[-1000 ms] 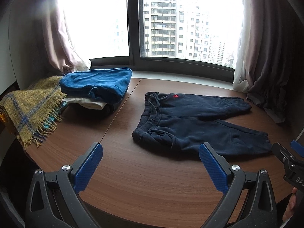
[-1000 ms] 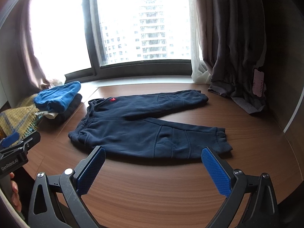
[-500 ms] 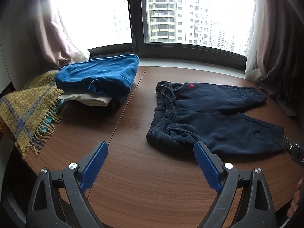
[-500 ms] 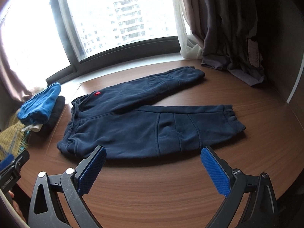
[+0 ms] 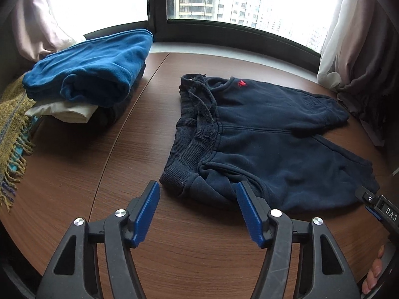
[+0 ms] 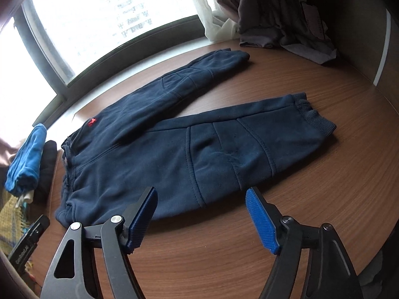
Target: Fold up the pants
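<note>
Dark navy sweatpants (image 5: pixel 261 134) with a small red logo lie flat on the round wooden table (image 5: pixel 199 254), waistband to the left, two legs spread to the right (image 6: pixel 174 149). My left gripper (image 5: pixel 197 186) hovers at the near corner of the waistband. Its jaws are closing, with that corner showing between the blue pads (image 5: pixel 147 211), which do not press on the cloth. My right gripper (image 6: pixel 200 191) is over the near edge of the nearer leg, around the knee. Its jaws are closing too, and the pads are clear of the fabric.
Folded clothes topped by a blue garment (image 5: pixel 92 72) are stacked at the table's left, beside a yellow fringed blanket (image 5: pixel 12 124). Curtains (image 5: pixel 361 49) hang at the window, and grey cloth (image 6: pixel 299 42) pools at the back right. Bare wood lies before the pants.
Both grippers have come down and closer to the pants, the left toward the waistband, the right toward the near leg. Both pairs of jaws have narrowed, and the right view has tilted.
</note>
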The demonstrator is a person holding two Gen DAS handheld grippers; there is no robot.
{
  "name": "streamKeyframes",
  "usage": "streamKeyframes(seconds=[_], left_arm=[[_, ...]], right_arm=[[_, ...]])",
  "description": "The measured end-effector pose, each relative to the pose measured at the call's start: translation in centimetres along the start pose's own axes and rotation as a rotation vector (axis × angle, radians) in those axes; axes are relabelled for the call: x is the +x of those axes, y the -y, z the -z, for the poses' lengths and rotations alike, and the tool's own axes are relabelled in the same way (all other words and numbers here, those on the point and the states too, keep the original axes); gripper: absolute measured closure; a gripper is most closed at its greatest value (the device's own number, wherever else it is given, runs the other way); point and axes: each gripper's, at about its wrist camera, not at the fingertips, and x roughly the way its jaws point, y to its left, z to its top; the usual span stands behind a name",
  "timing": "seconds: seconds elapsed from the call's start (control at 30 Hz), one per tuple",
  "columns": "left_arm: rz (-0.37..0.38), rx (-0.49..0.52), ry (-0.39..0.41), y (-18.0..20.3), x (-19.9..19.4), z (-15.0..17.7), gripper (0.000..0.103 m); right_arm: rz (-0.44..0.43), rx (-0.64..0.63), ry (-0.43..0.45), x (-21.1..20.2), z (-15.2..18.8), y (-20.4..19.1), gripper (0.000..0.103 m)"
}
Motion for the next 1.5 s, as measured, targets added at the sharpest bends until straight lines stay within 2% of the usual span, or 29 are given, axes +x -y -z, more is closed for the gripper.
streamKeyframes(seconds=[0.03, 0.1, 0.17, 0.27, 0.6, 0.73, 0.8, 0.87, 1.0, 1.17, 1.33, 1.5], left_arm=[[0.01, -0.004, -0.02, 0.0, 0.6, -0.1, 0.048], [0.023, -0.01, -0.062, -0.2, 1.6, -0.2, 0.05], [0.041, -0.022, -0.093, -0.3, 2.3, -0.1, 0.053], [0.053, -0.029, -0.106, -0.3, 3.0, -0.1, 0.053], [0.042, -0.001, -0.097, -0.4, 4.2, -0.6, 0.054], [0.031, 0.003, -0.091, -0.3, 4.6, -0.6, 0.057], [0.022, 0.005, -0.093, -0.2, 4.7, -0.6, 0.058], [0.006, 0.0, -0.086, -0.1, 4.7, -0.6, 0.063], [-0.009, -0.014, -0.078, -0.1, 4.7, -0.6, 0.073], [0.004, -0.051, -0.055, -0.6, 4.7, -0.3, 0.083], [0.042, -0.112, -0.042, -1.4, 4.1, -0.4, 0.088], [0.04, -0.121, -0.009, -1.1, 2.8, -0.5, 0.09]], right_arm=[[-0.002, 0.005, -0.009, 0.3, 0.1, 0.0, 0.034], [-0.003, 0.015, -0.03, 1.1, 0.2, -0.1, 0.042], [-0.002, 0.026, -0.05, 1.8, 0.3, 0.0, 0.045], [-0.011, 0.056, -0.071, 2.6, 0.4, 0.1, 0.05], [0.016, 0.101, -0.056, 3.5, 0.7, 0.6, 0.055], [0.017, 0.135, -0.079, 4.2, 0.5, 1.0, 0.056], [0.02, 0.134, -0.078, 4.3, 0.2, 1.0, 0.063], [0.014, 0.136, -0.094, 4.5, -0.1, 1.0, 0.063], [0.016, 0.105, -0.106, 5.0, -0.4, 1.0, 0.075], [0.003, 0.066, -0.112, 4.9, -0.4, 0.6, 0.085], [0.008, 0.009, -0.078, 4.0, -0.4, -0.3, 0.088], [-0.003, -0.014, -0.027, 2.2, -0.6, -0.7, 0.091]])
